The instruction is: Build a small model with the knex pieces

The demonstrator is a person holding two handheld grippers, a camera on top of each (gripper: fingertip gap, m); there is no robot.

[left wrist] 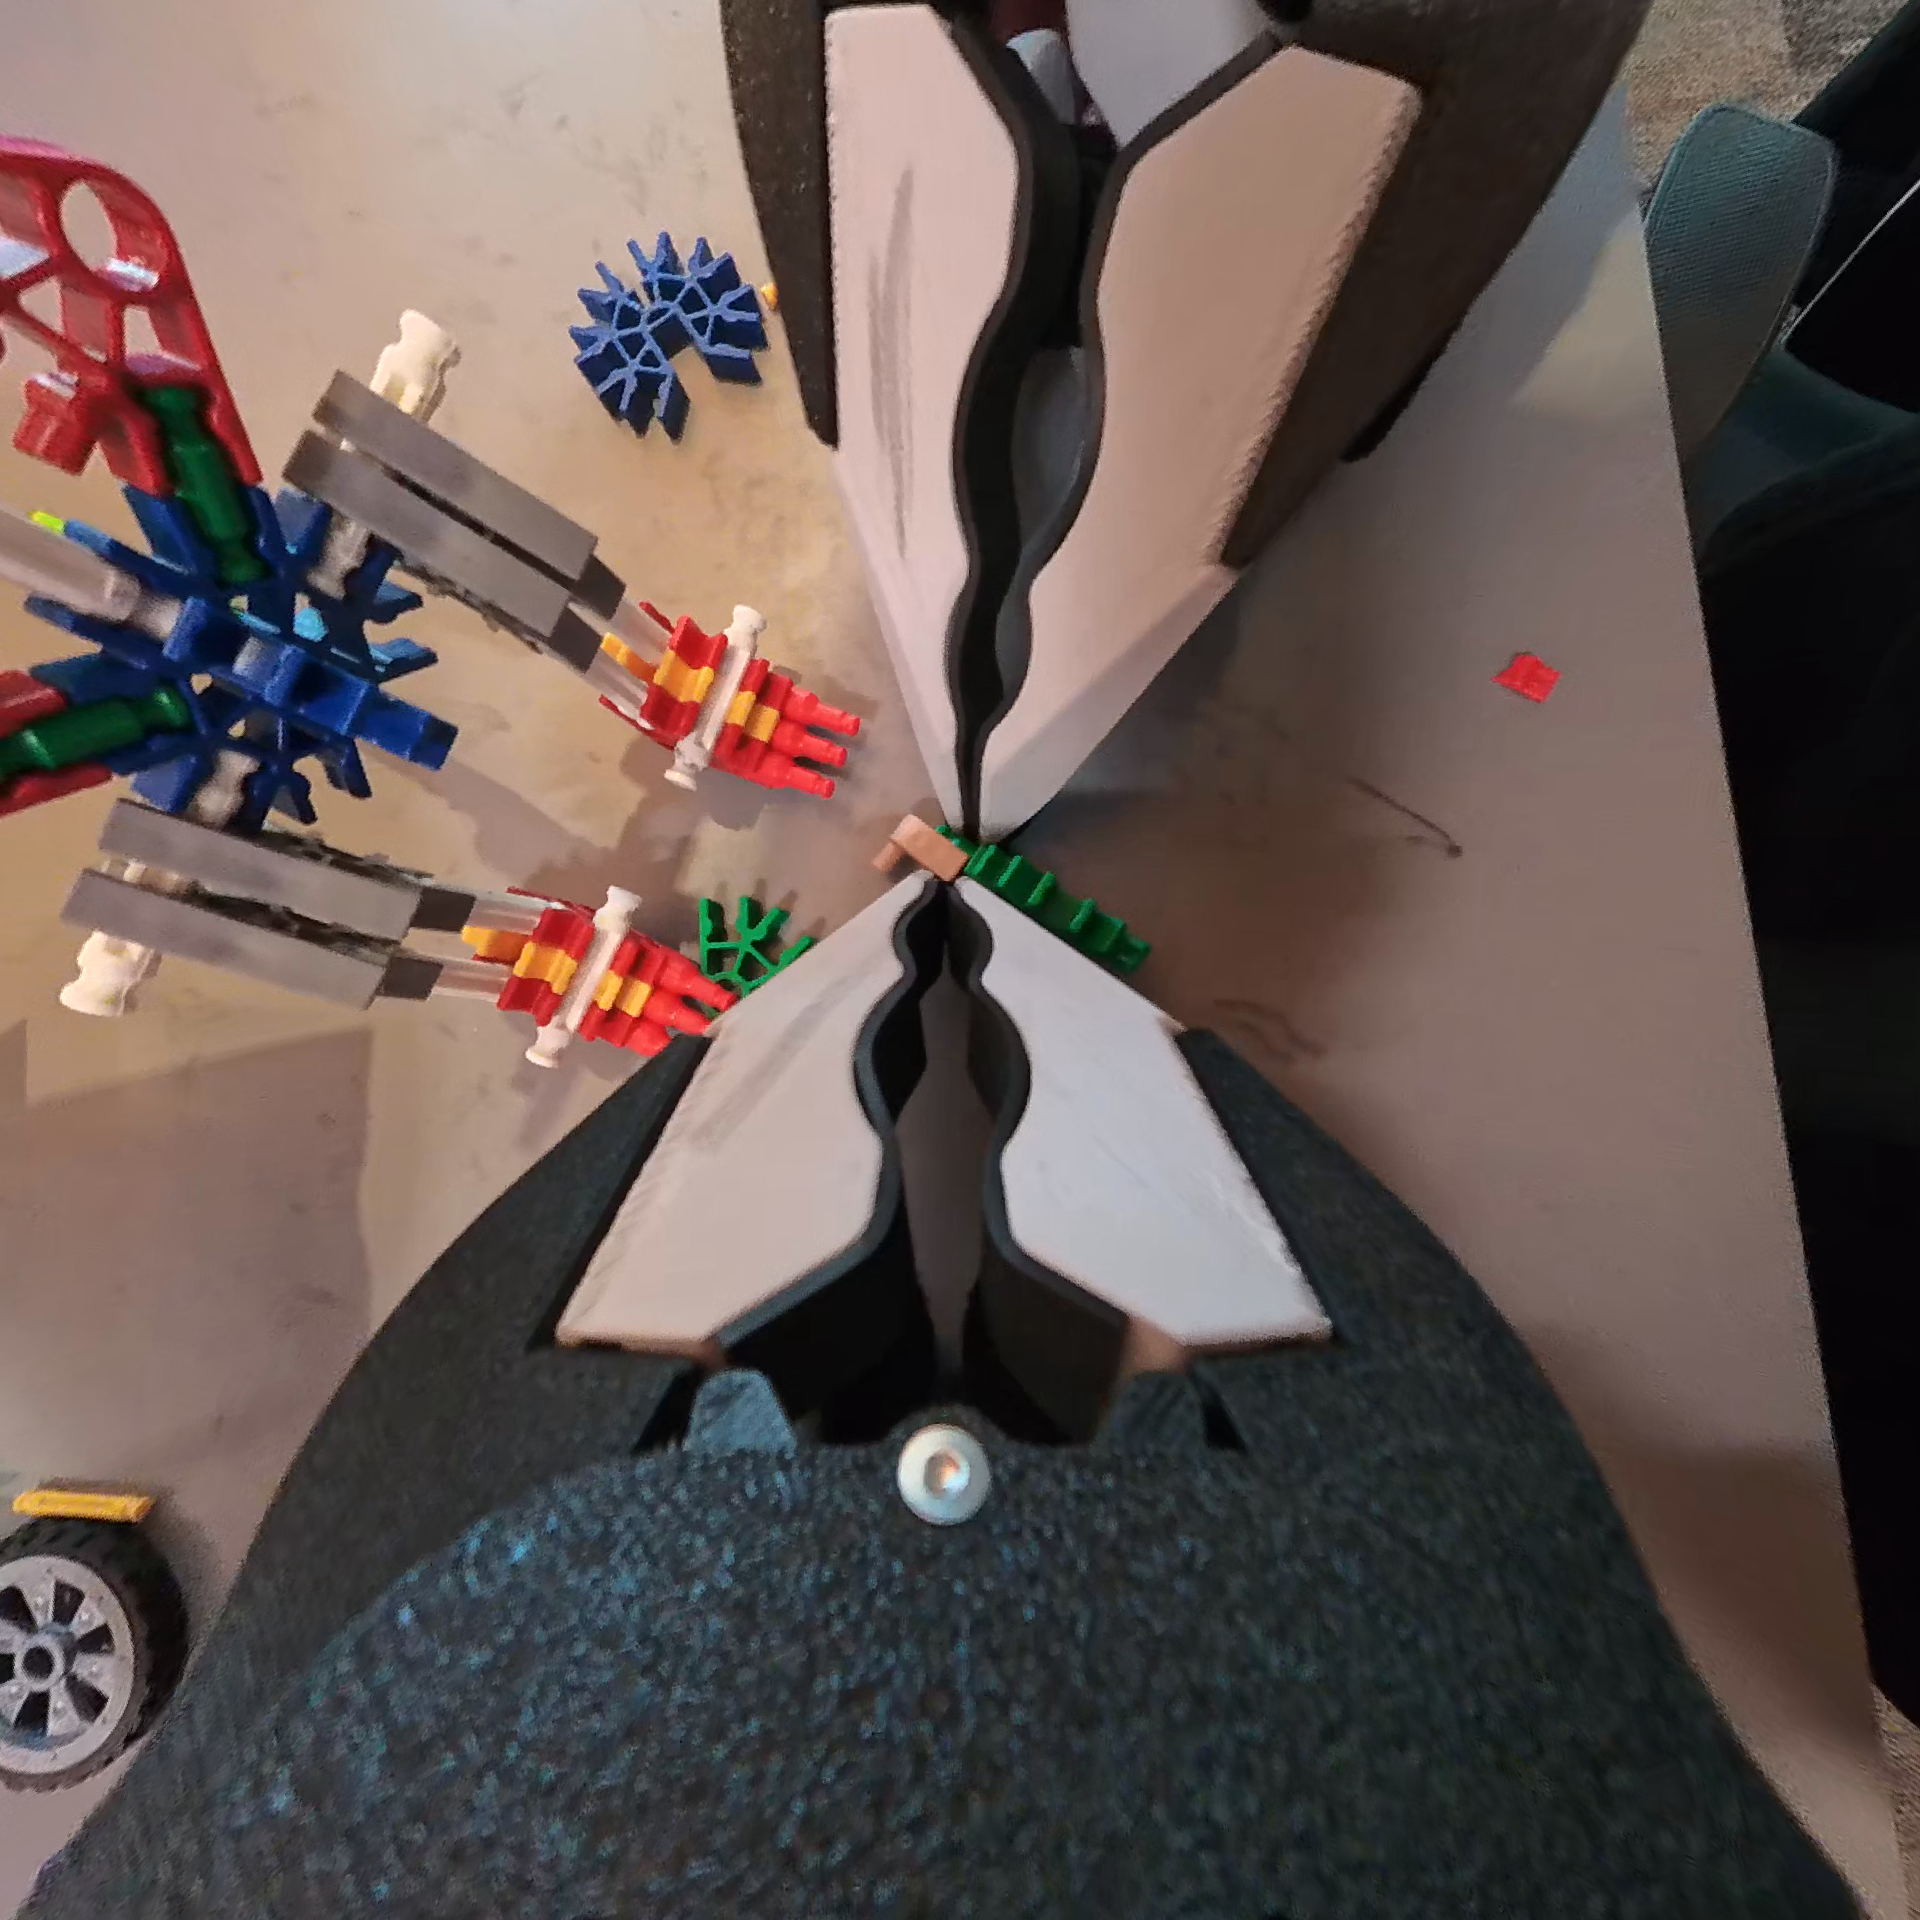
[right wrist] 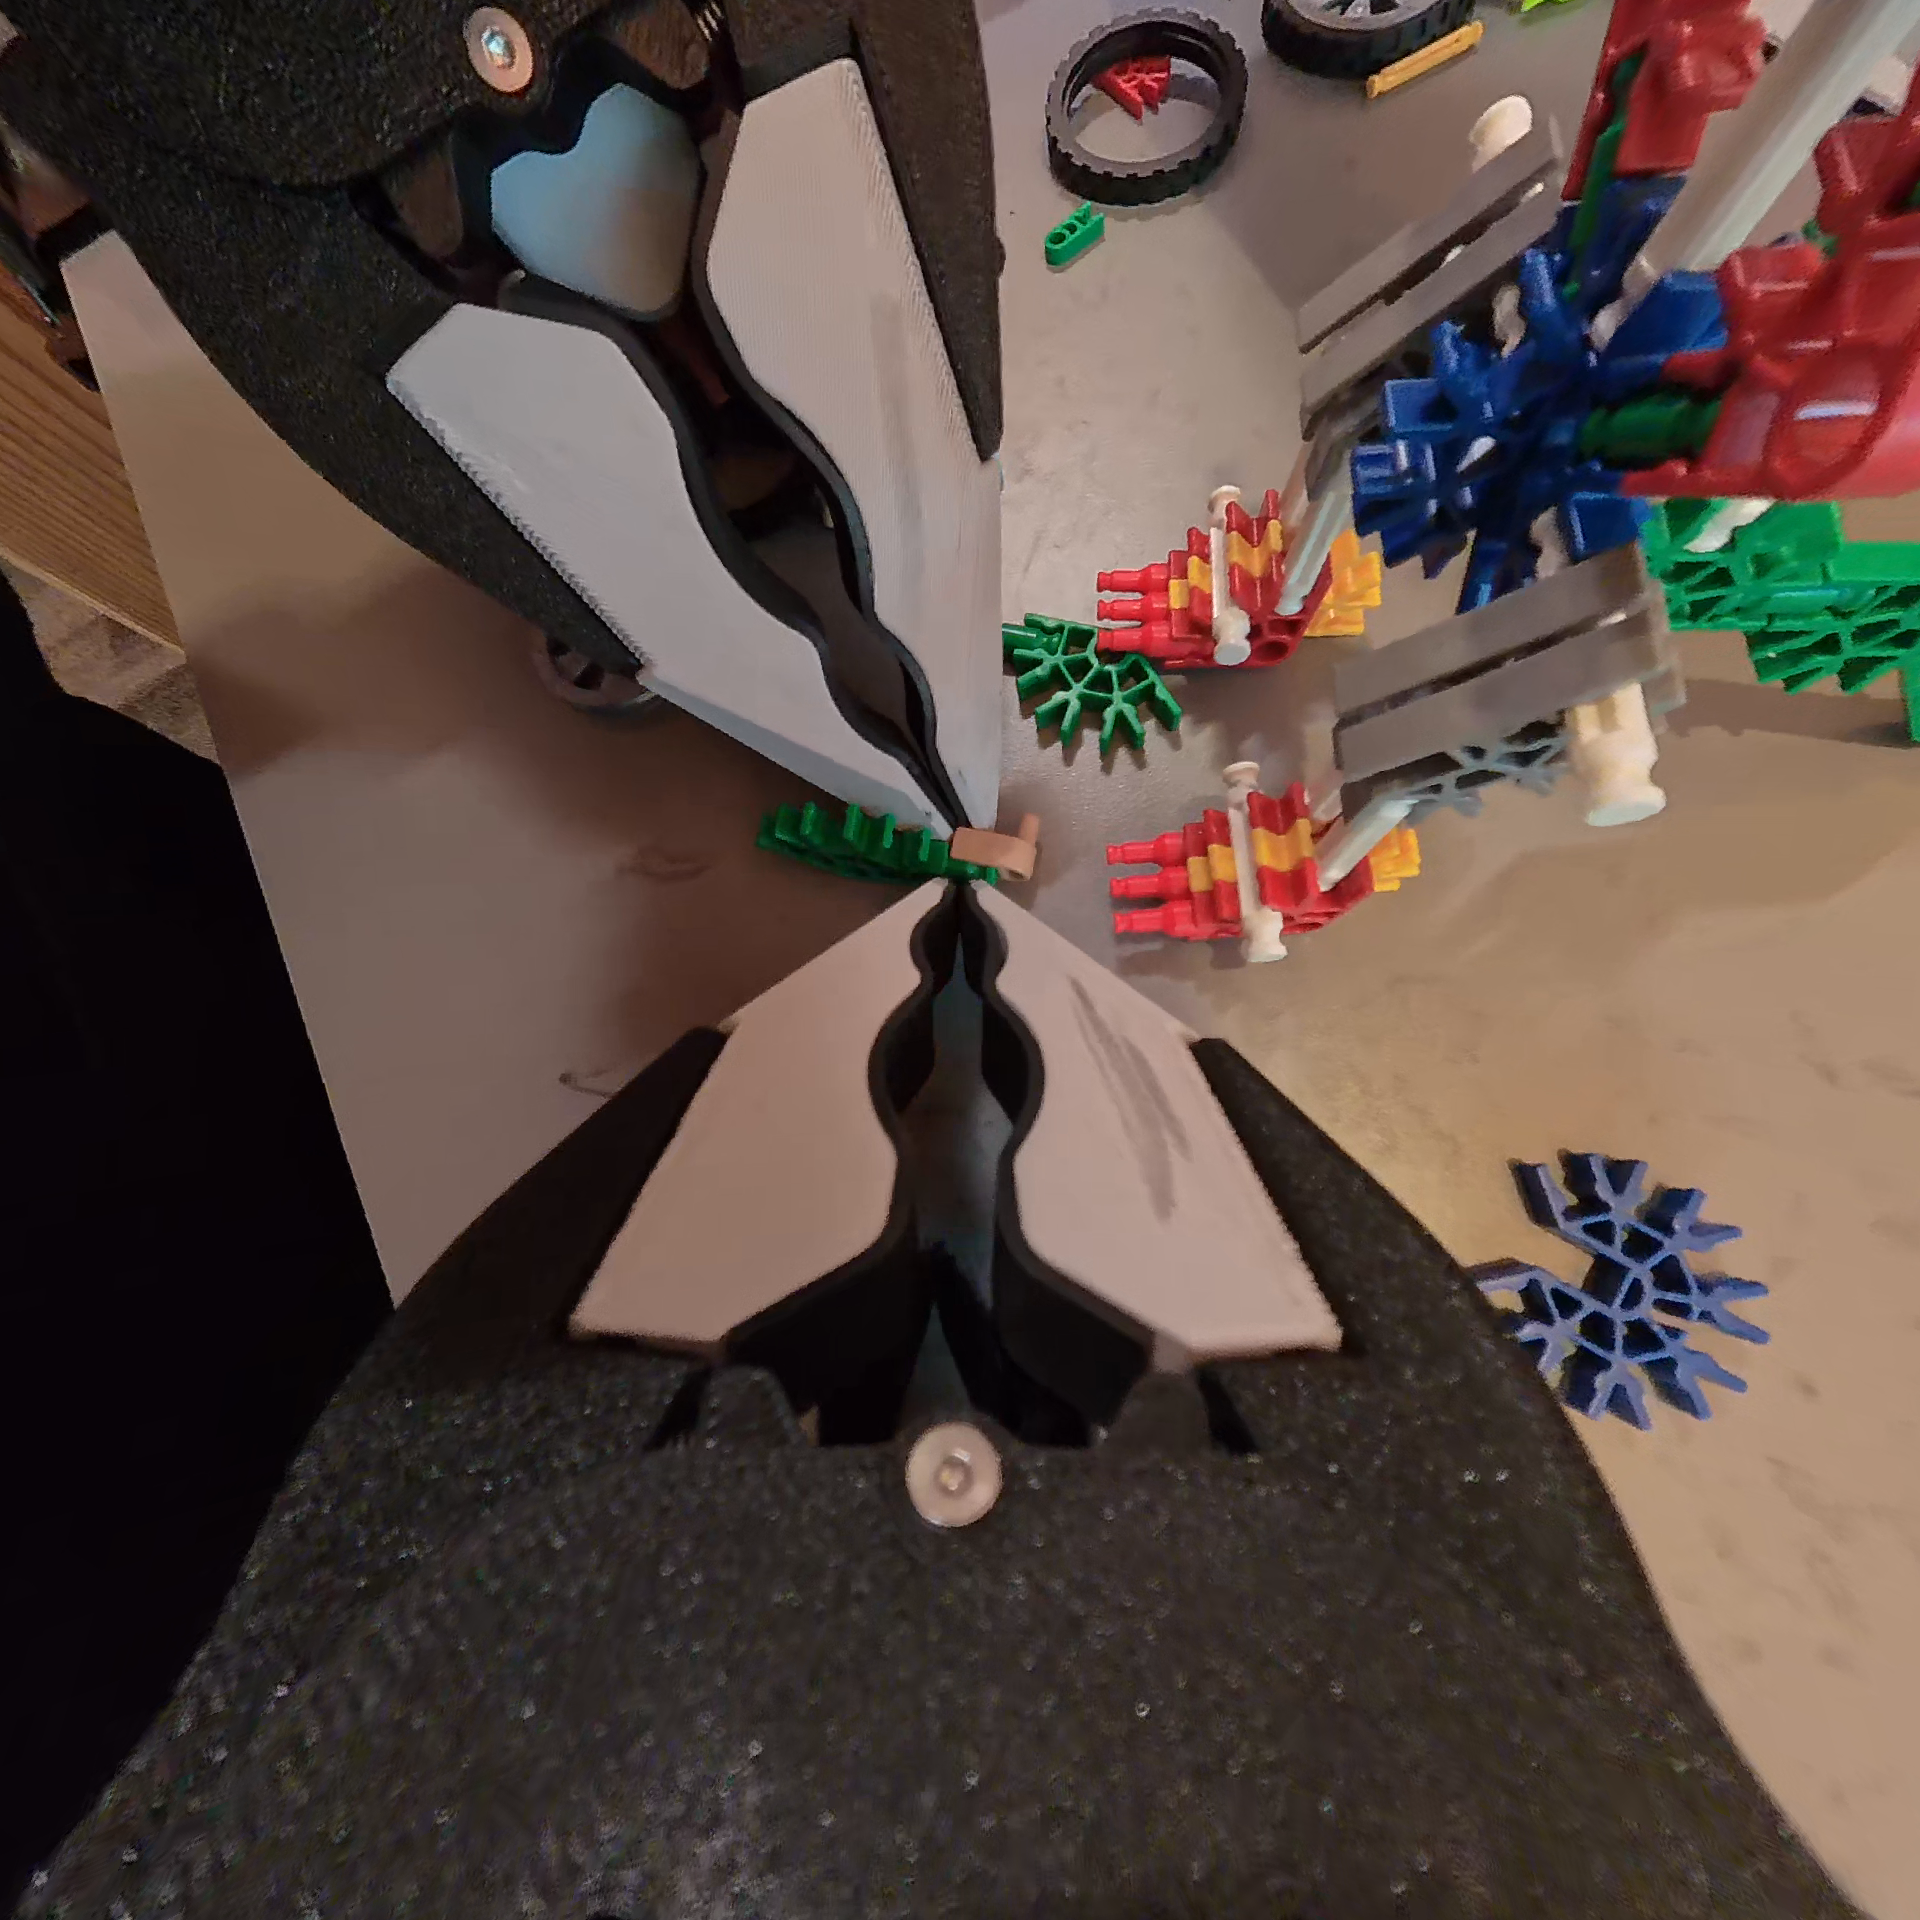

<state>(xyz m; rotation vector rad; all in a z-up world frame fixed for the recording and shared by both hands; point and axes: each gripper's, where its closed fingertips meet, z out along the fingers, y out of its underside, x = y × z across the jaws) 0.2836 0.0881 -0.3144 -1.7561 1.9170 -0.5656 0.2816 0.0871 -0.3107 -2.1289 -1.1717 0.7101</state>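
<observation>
My left gripper [left wrist: 943, 891] and my right gripper [right wrist: 957, 900] meet tip to tip, and both are shut. Between the tips is a small green toothed connector [left wrist: 1049, 904] with a tan clip [left wrist: 920, 847] on its end. Both grippers pinch this piece where green meets tan; I cannot tell which part each one grips. In the right wrist view the green connector [right wrist: 862, 842] lies left of the tips and the tan clip [right wrist: 1000, 848] right of them. The right gripper [left wrist: 971, 826] enters the left wrist view from above. The left gripper [right wrist: 961, 823] enters the right wrist view from the upper left.
A construction-toy model [left wrist: 239, 644] with blue hubs, grey plates and red-yellow ends stands close by; it also shows in the right wrist view [right wrist: 1507, 447]. Loose parts: a blue connector [left wrist: 670, 332], a green connector [right wrist: 1096, 686], a wheel [left wrist: 73, 1652], a tyre ring [right wrist: 1143, 104]. The table edge [left wrist: 1704, 727] runs on the right. My left tips are roughly 20 cm from the wheel [left wrist: 73, 1652].
</observation>
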